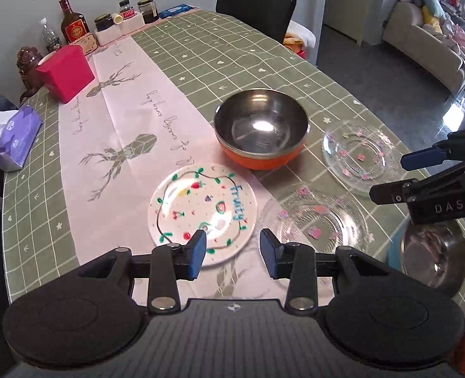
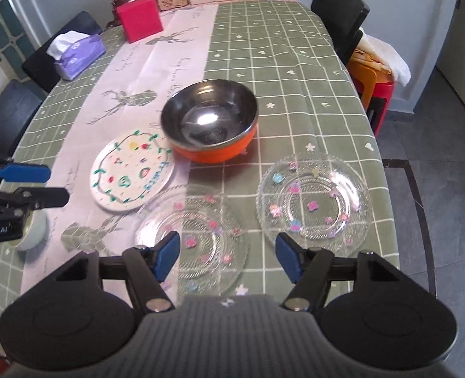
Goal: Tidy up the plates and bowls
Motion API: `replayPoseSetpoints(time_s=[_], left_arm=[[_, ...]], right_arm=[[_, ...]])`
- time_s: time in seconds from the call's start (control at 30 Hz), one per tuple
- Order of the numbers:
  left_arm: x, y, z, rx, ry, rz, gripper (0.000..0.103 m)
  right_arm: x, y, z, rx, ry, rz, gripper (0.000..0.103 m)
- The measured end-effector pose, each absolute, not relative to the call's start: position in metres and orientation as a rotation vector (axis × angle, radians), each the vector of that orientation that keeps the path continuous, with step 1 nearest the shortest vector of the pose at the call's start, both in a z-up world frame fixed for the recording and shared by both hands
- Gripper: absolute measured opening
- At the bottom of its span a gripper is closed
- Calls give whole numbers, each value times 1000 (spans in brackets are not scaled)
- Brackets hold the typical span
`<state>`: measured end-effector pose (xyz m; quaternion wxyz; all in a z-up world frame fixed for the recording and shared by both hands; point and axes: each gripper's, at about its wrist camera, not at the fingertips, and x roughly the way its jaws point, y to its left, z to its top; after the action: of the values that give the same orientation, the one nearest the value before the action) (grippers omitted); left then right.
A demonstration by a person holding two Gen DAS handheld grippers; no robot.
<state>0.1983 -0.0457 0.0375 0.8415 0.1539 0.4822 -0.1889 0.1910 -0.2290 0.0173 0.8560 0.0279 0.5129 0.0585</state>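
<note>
An orange bowl with a steel inside (image 1: 261, 132) (image 2: 212, 124) stands mid-table. A white plate painted with fruit (image 1: 202, 213) (image 2: 132, 170) lies on the pale runner in front of it. Two clear glass plates with flower dots lie on the green cloth: a near one (image 1: 319, 219) (image 2: 194, 239) and a far-right one (image 1: 360, 154) (image 2: 314, 203). My left gripper (image 1: 233, 253) is open and empty above the white plate's near edge. My right gripper (image 2: 227, 256) is open and empty above the near glass plate.
A small steel bowl (image 1: 434, 252) sits under the right gripper. A pale tape roll (image 2: 33, 233) lies at the left. A red box (image 1: 65, 72), purple tissue pack (image 1: 16, 140), bottles and jars (image 1: 74, 25) line the far edge. Black chairs (image 1: 254, 3) surround the table.
</note>
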Motion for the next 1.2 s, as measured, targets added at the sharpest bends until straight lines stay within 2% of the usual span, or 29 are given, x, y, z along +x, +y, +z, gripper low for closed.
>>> replayPoseSetpoints(time_s=[0.83, 0.93, 1.2], left_arm=[[316, -50, -3, 46, 953, -395, 46], [326, -53, -15, 10, 996, -383, 42], [343, -61, -36, -25, 1051, -362, 31]], right_arm=[[313, -252, -15, 298, 1103, 9, 62], [319, -252, -23, 314, 1120, 5, 52], [333, -250, -44, 347, 1163, 2, 39]])
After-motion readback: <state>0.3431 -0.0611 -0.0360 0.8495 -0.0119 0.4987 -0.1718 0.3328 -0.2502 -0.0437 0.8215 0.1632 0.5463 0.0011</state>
